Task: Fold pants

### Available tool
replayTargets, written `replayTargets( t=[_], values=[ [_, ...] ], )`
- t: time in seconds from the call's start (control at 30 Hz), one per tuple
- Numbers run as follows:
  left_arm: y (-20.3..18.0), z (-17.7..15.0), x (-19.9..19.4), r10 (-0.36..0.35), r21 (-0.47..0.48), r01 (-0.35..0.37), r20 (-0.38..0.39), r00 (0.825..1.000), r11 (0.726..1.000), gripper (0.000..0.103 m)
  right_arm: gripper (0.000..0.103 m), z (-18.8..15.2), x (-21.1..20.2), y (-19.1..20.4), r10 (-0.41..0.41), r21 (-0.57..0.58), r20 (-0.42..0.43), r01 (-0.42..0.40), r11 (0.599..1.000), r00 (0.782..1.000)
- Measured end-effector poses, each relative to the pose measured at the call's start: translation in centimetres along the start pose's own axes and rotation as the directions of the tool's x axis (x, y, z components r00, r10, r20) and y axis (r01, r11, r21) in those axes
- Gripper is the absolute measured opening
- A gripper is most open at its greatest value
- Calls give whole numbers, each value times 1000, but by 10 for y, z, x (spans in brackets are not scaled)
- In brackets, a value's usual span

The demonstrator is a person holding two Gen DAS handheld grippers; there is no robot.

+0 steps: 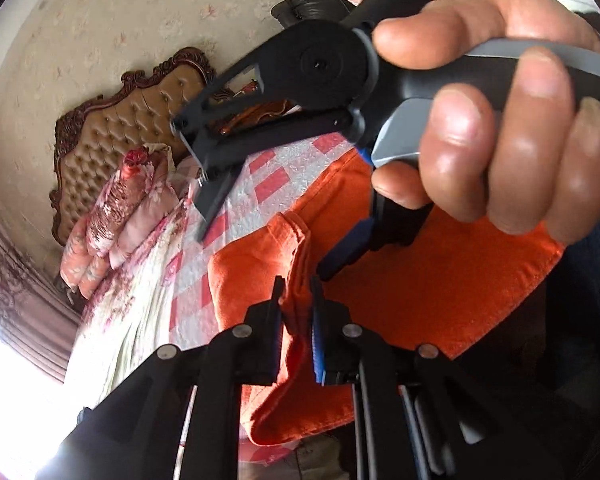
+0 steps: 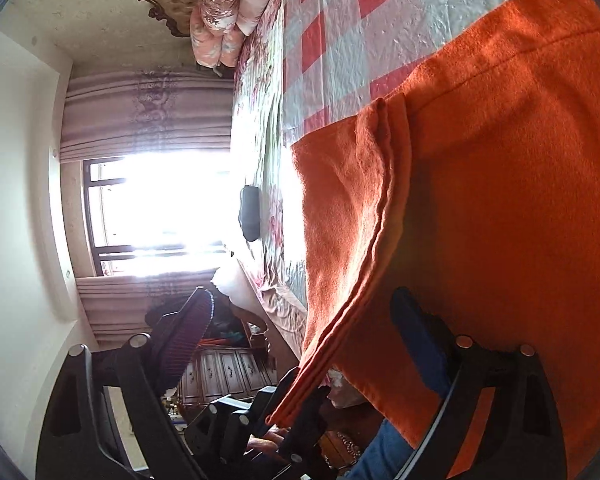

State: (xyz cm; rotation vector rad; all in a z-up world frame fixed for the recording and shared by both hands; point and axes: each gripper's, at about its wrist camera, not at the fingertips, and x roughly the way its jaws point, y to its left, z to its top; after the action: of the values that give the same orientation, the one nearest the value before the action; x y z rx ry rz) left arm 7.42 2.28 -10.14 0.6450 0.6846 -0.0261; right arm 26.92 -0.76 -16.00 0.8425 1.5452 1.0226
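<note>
The orange pants [image 1: 440,280] lie folded on the checked bed quilt [image 1: 236,216]. My left gripper [image 1: 298,300] is shut on a folded hem edge of the pants and lifts it a little off the bed. It shows in the right wrist view [image 2: 296,404] pinching the hem corner of the pants [image 2: 500,208]. My right gripper [image 1: 208,196], held in a hand, hovers above the pants with its jaws wide apart. In its own view its fingers [image 2: 416,328] stand wide apart and hold nothing.
A carved tufted headboard [image 1: 140,120] and a rolled floral duvet [image 1: 116,208] sit at the far end of the bed. A bright window [image 2: 160,208] with curtains, a dark object [image 2: 250,212] on the bed edge and a wooden dresser [image 2: 224,372] show beyond.
</note>
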Motion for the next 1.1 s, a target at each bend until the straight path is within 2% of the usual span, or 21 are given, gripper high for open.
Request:
replayTargets(
  t=[0.13, 0.17, 0.2, 0.27, 0.37, 0.43, 0.53, 0.7, 0.8, 0.83, 0.93, 0.97, 1.07, 1.1],
  values=[
    [-9, 0, -1, 23, 58, -24, 19, 1000, 998, 12, 66, 2, 14, 5, -94, -18, 2, 94, 995, 996],
    [-12, 0, -2, 23, 77, -25, 27, 999, 997, 12, 54, 2, 18, 8, -122, -37, -1, 121, 992, 993],
    [-15, 0, -3, 17, 92, -20, 35, 999, 996, 12, 31, 0, 20, 11, -140, -52, 2, 140, 989, 990],
    [-18, 1, -7, 13, 99, -18, 48, 999, 995, 12, 9, -2, 22, 19, -185, -104, 21, 186, 977, 983],
    [-22, 12, -18, -7, 99, -3, 99, 995, 995, 12, 8, -11, 5, 41, -247, -201, 93, 261, 944, 965],
    [-29, 25, -29, -40, 96, 26, 148, 988, 995, 12, 8, -21, -20, 56, -295, -261, 170, 332, 907, 940],
    [-52, 49, -40, -125, 108, 103, 219, 968, 989, 12, 8, -27, -66, 55, -315, -258, 235, 371, 892, 920],
    [-108, 87, -38, -254, 183, 207, 288, 923, 961, 12, 8, -45, -143, 21, -434, -196, 339, 514, 835, 834],
    [-134, 96, -35, -295, 221, 236, 294, 909, 946, 12, 8, -56, -174, -5, -506, -170, 377, 595, 786, 776],
    [-141, 97, -33, -308, 227, 248, 281, 909, 942, 12, 8, -57, -178, -14, -513, -167, 374, 600, 782, 773],
    [-152, 95, -27, -318, 242, 258, 252, 914, 935, 12, 13, -58, -175, -46, -502, -120, 338, 565, 816, 796],
    [-154, 94, -25, -314, 243, 256, 243, 918, 936, 12, 19, -56, -172, -56, -475, -93, 325, 528, 844, 818],
    [-155, 92, -21, -298, 240, 242, 234, 926, 940, 12, 19, -47, -179, -77, -353, -45, 338, 389, 920, 873],
    [-157, 92, -22, -293, 241, 237, 235, 927, 941, 12, 20, -44, -182, -81, -327, -36, 338, 360, 932, 882]
  ],
)
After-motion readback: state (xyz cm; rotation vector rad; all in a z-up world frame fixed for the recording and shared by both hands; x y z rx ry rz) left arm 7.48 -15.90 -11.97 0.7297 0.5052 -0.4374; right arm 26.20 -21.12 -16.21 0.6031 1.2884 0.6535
